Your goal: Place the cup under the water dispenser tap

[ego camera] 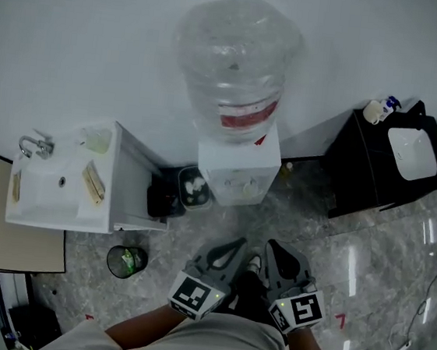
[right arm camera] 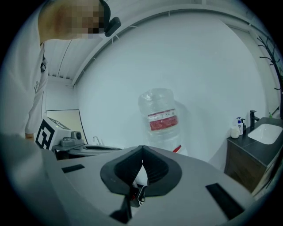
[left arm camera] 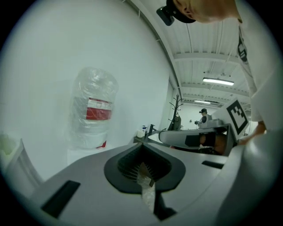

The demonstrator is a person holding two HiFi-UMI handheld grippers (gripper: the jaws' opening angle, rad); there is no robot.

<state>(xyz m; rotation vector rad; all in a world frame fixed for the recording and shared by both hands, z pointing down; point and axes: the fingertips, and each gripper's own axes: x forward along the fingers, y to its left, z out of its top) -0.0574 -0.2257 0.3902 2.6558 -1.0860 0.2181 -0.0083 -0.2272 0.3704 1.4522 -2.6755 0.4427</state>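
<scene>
Not much readable writing here, tbh. The big bottle (ego camera: 235, 62) on top of the water dispenser (ego camera: 234, 172) had a red and white label band. The print on it was too blurry to read in any view. The only other "print" was the black and white square markers on each gripper's cube, plus a small red mark (ego camera: 340, 321) on the marbled floor (ego camera: 366, 258).

The left hand-held gripper (ego camera: 238, 245) and right hand-held gripper (ego camera: 273, 247) sat close beside each other low in the head view, right in front of the person's body. Both pointed ahead at the dispenser, tipped only slightly down.

On the left one, the jaws were closed tip to tip. A scrap of crinkly clear stuff (left arm camera: 146, 187) showed in the slot behind the tips, and I couldn't tell what it was. On the right one, the jaws were closed together too, gripping nothing.

As for the cup, neither gripper had it. The best I could find was a small pale shape (ego camera: 243, 187) at the dispenser's front by the taps, too small to call for sure.

A white sink cabinet (ego camera: 61, 184) stood left of the dispenser. A black cabinet (ego camera: 360, 171) with a soap bottle (ego camera: 376, 110) on it stood to the right.
</scene>
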